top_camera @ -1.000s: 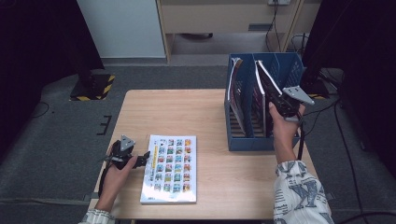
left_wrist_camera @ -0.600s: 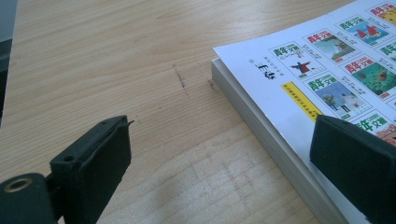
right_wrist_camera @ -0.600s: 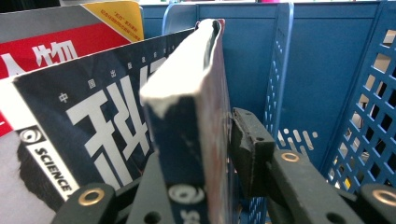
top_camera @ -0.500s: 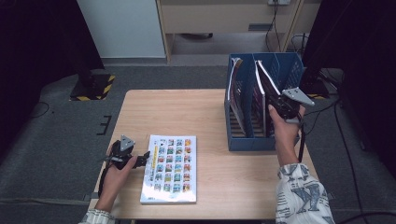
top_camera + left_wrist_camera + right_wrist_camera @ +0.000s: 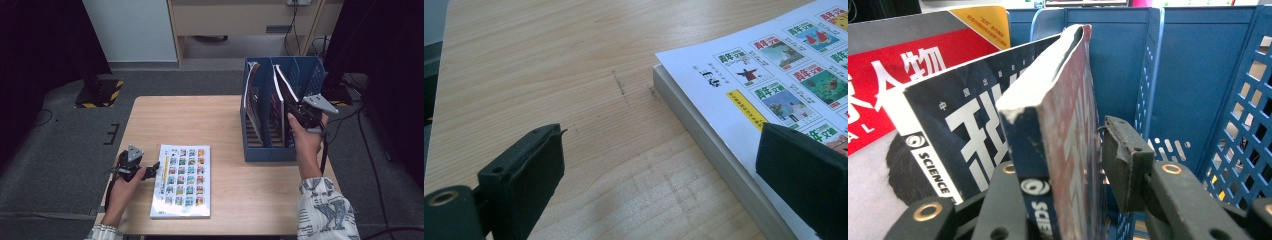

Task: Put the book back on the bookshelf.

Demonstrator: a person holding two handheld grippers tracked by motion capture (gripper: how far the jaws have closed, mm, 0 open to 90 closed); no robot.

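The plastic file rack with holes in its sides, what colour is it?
Blue. The plastic file rack shows best in the right gripper view, its lattice wall close beside the magazines.

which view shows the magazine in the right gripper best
The right gripper view: the dark Science magazine stands on edge between the right gripper jaws, which have just been opening, a gap showing at the right pad. The high view shows it small, leaning in the blue rack. The left gripper view looks at the book on the table.

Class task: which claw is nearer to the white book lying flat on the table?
Left. The left claw sits open at the white book's left edge, while the right claw is across the table at the blue file rack.
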